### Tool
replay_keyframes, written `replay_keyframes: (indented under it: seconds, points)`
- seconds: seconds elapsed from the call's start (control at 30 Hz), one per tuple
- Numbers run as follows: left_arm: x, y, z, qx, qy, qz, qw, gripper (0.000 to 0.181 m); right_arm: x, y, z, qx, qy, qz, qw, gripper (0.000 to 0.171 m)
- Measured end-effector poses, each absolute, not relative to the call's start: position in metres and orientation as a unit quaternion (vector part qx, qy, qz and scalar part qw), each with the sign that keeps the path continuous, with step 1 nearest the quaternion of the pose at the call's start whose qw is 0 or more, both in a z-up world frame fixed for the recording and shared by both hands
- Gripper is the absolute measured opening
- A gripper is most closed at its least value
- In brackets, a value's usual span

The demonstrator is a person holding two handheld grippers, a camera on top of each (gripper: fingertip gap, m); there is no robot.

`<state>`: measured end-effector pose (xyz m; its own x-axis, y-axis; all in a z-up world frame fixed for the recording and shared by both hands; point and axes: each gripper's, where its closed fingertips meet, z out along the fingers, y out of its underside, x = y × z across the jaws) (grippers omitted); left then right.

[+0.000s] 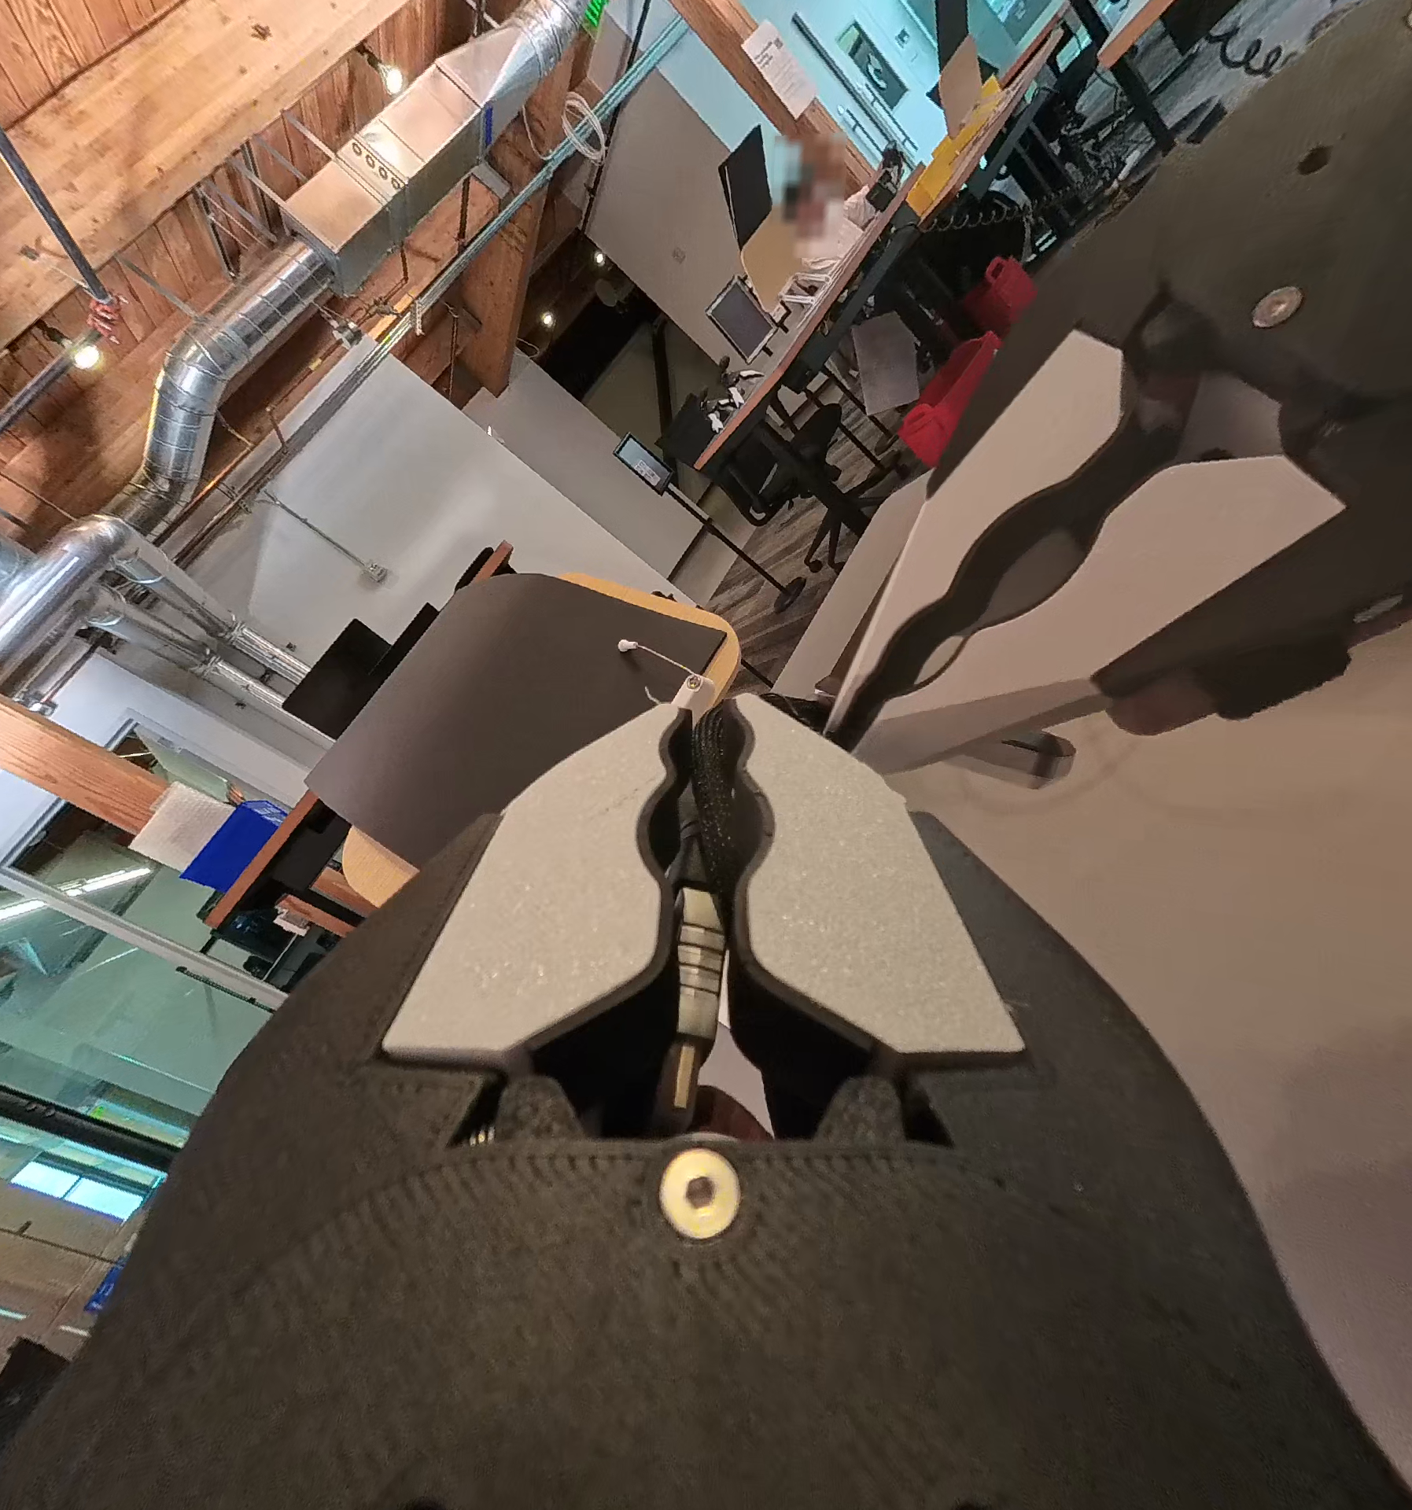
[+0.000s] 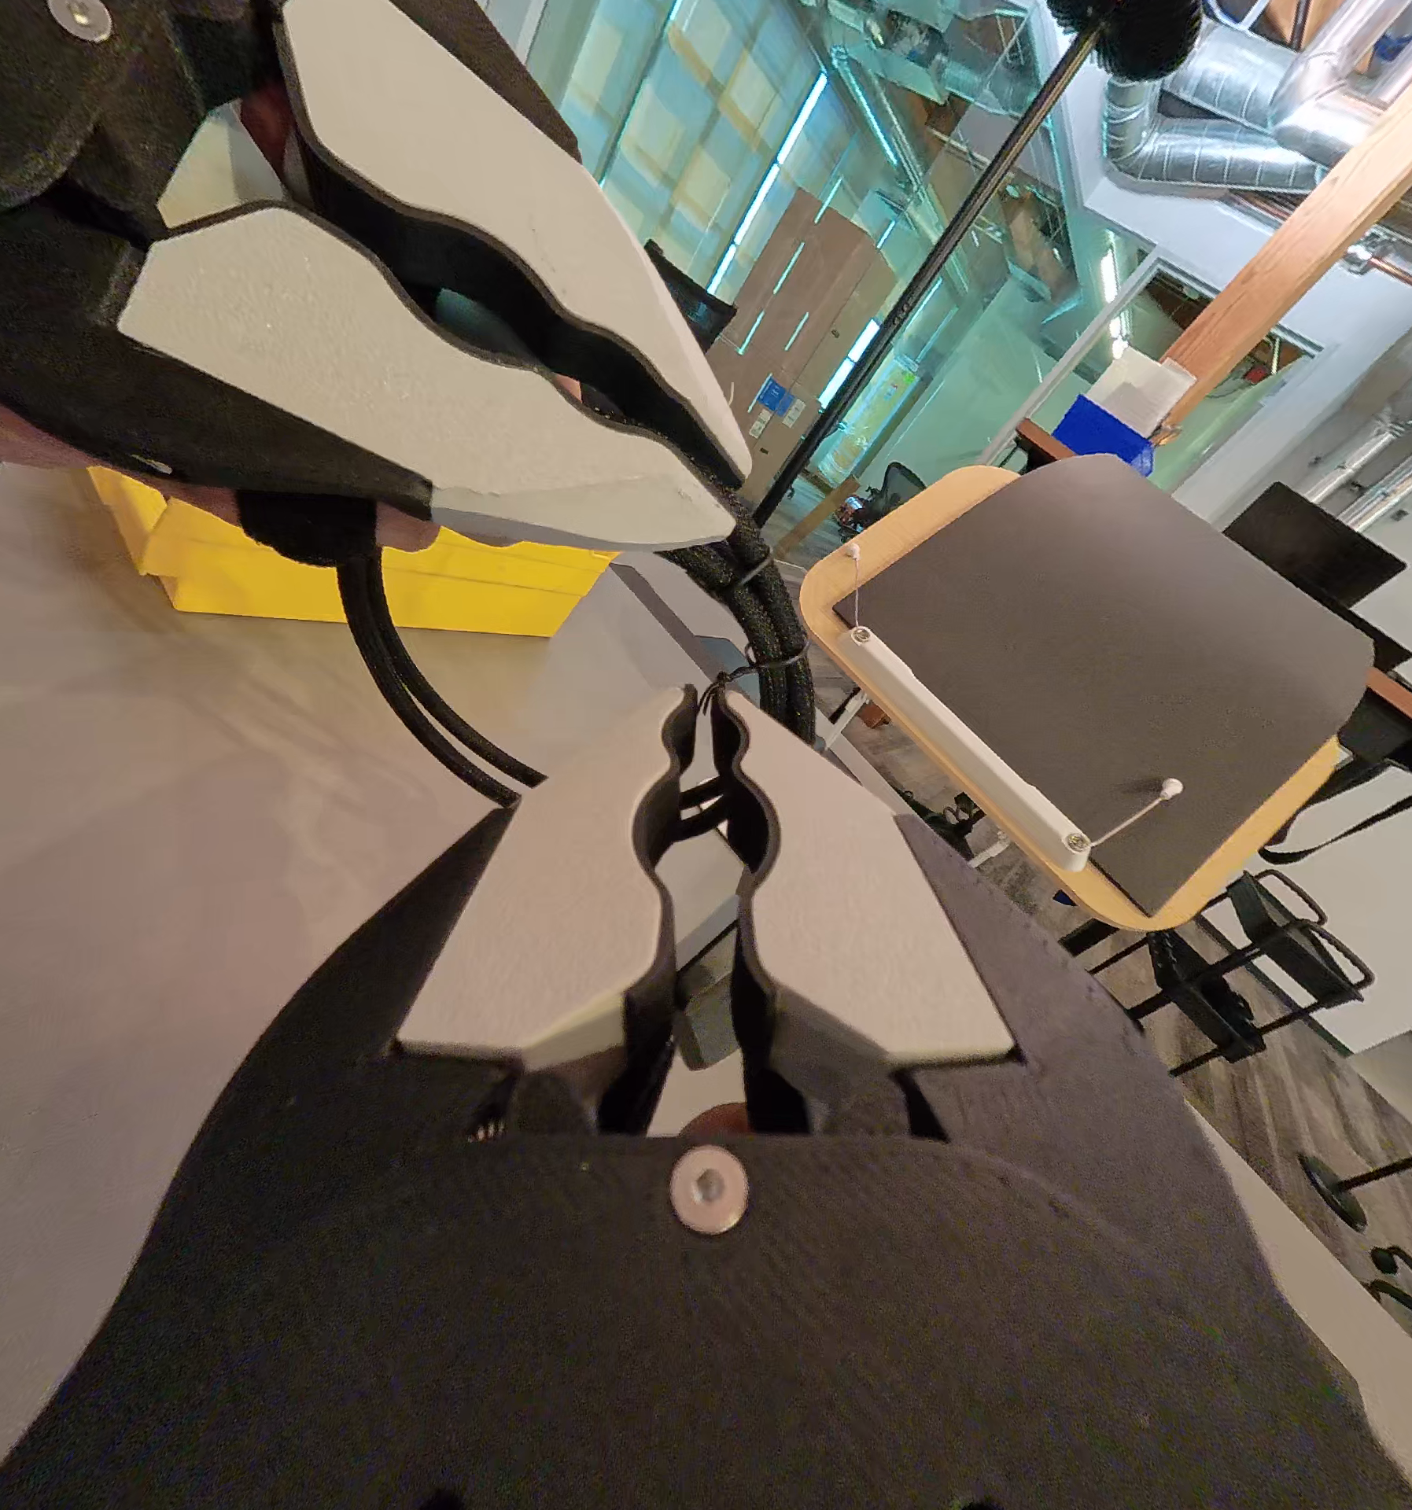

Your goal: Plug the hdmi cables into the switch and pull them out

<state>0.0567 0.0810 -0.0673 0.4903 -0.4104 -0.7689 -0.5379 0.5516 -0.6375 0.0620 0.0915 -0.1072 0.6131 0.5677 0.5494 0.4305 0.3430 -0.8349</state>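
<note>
Timber beams and silver ducting point(image 1: 220, 384) run across the ceiling of an open workshop, with long benches well behind a pale grey table point(image 1: 1176, 1021). On that table, in the right wrist view, a yellow bin point(image 2: 375, 572) stands beside the far gripper; its inside is hidden from this angle, so its contents cannot be told. Red bins point(image 1: 956, 392) hang along a distant bench in the left wrist view, contents likewise out of sight. A blue bin point(image 2: 1103, 433) sits farther off on another bench with white sheets standing above it.

The left gripper point(image 1: 706, 727) is closed narrowly around an hdmi cable point(image 1: 712, 784), the black braided lead running out past the fingertips and the metal-ringed plug point(image 1: 698, 964) pointing back toward the camera. The right gripper point(image 2: 706, 711) is nearly closed on a grey block-shaped piece point(image 2: 706, 1021) deep between its fingers, probably the switch, though little of it shows. Thin black cords cross the gap near its tips. More braided cable point(image 2: 776, 645), bound with ties, loops off the table edge beside a wood-rimmed board with a black mat point(image 2: 1095, 654).
</note>
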Motion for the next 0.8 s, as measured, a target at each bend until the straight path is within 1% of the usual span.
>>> replay_keyframes:
  seconds: [0.23,0.37,0.47,0.63,0.73,0.8]
  points:
    - [0.056,0.081,-0.066,-0.472,0.501,0.042,0.725,0.006,0.063,0.093,-0.106,-0.573,-0.425,0.058,0.699,0.0]
    - [0.056,0.08,-0.065,-0.469,0.499,0.04,0.728,0.006,0.061,0.091,-0.103,-0.58,-0.406,0.131,0.694,0.0]
    - [0.057,0.079,-0.064,-0.466,0.498,0.039,0.731,0.005,0.061,0.09,-0.103,-0.582,-0.4,0.161,0.69,0.0]
    - [0.058,0.076,-0.063,-0.458,0.497,0.034,0.737,0.005,0.057,0.081,-0.097,-0.588,-0.349,0.334,0.649,0.0]
    - [0.059,0.072,-0.061,-0.451,0.494,0.027,0.743,0.006,0.056,0.071,-0.086,-0.569,-0.28,0.517,0.575,0.0]
    - [0.06,0.071,-0.059,-0.45,0.492,0.024,0.745,0.006,0.057,0.069,-0.084,-0.553,-0.248,0.582,0.542,0.0]
